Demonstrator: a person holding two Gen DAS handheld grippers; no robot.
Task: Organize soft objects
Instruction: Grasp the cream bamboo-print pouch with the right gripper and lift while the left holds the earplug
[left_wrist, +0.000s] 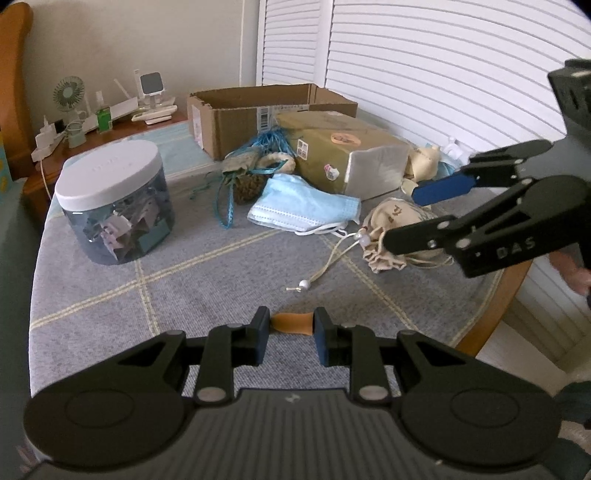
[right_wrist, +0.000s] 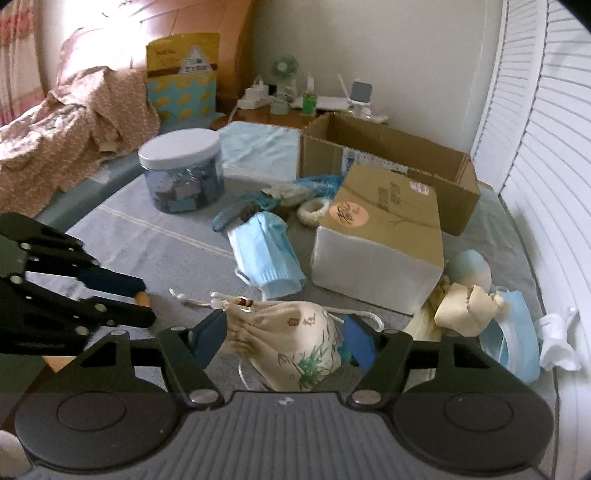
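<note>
Soft objects lie mostly unsorted, so the job looks barely begun.

From the left wrist view, the left tongs (left_wrist: 291, 328) are clenched on a small orange-tan soft piece (left_wrist: 291, 324) just above the grey checked surface (left_wrist: 184, 288). Further off, a blue face mask (left_wrist: 303, 203) lies loose in the middle, blue woven cords and a straw ring (left_wrist: 258, 162) tangle beyond it, and the open cardboard box (left_wrist: 258, 114) at the far side shows nothing soft inside from here. The right tongs (left_wrist: 400, 218) reach in from the right over a cream drawstring pouch (left_wrist: 391, 229).

From the right wrist view, the right tongs (right_wrist: 284, 338) straddle that drawstring pouch (right_wrist: 295, 343); the left pad touches the gathered neck, but I cannot tell whether the right pad presses yet, so I read them as not gripping. To the right, beside a closed tan carton (right_wrist: 384, 236), a heap of more masks and cream cloth (right_wrist: 480, 314) waits. Nearly everything is left to do.
</note>
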